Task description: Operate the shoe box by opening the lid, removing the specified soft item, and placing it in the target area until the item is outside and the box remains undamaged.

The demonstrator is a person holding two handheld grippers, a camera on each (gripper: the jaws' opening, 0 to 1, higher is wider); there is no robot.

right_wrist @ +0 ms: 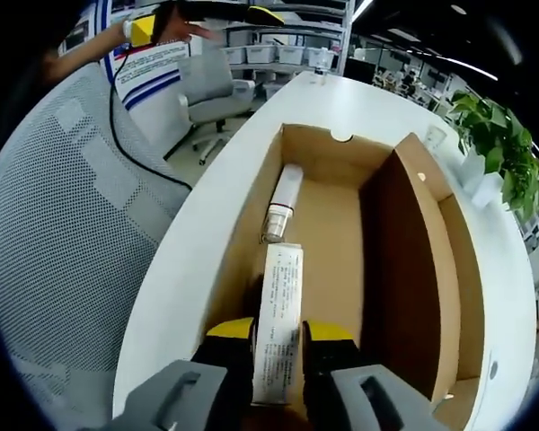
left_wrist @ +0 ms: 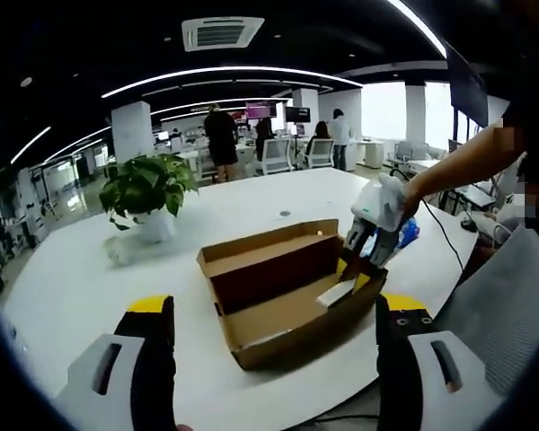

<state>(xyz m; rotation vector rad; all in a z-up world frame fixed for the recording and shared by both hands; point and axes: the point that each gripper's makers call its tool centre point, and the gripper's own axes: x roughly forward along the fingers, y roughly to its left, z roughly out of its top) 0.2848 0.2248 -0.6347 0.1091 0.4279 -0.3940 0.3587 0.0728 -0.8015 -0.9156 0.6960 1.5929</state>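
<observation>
An open cardboard shoe box lies on the white table, its lid folded back. My left gripper hangs before the box, jaws wide open and empty. My right gripper, white and hand-held, reaches into the box's right end. In the right gripper view its yellow-tipped jaws are shut on a white printed pack inside the shoe box, low over the floor. Just beyond the pack's far end lies a white cylinder with a silver collar; I cannot tell if they are joined.
A potted plant stands on the table left of the box. A grey mesh chair sits at the table's edge. A black cable runs across the table. Desks, chairs and standing people fill the office behind.
</observation>
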